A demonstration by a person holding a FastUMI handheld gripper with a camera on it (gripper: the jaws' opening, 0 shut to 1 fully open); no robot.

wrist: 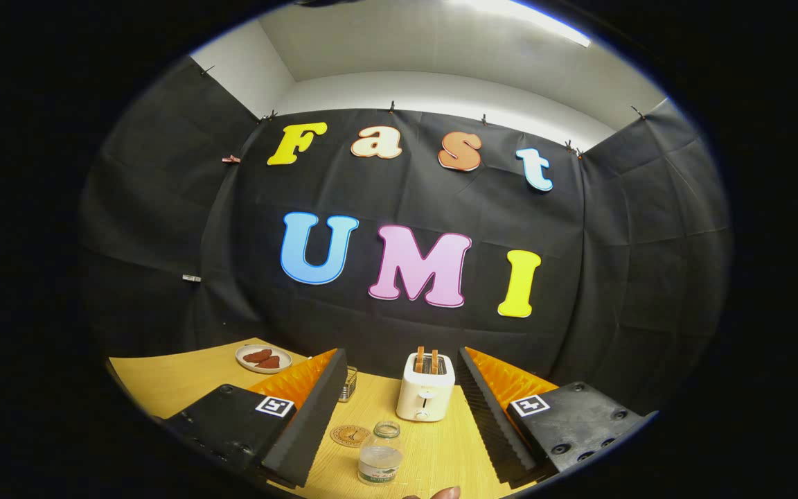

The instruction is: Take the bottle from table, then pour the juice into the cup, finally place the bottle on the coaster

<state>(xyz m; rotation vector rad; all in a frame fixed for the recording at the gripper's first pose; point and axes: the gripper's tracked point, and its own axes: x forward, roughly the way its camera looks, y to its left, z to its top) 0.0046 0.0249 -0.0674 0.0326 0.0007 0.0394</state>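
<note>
A small clear plastic bottle [379,454] without a cap stands upright on the wooden table [184,378], between my two fingers and closer to the left one. My gripper [399,355] is open, and its jaws stand wide apart without touching the bottle. A round brown coaster [350,435] lies flat just beyond the bottle, beside the left finger. Further on, a glass cup [348,383] stands partly hidden behind the left fingertip.
A white toaster [425,386] with two slices of toast stands ahead between the fingertips. A white plate [263,358] with reddish food sits at the far left of the table. A person's fingertip [440,493] shows just behind the bottle.
</note>
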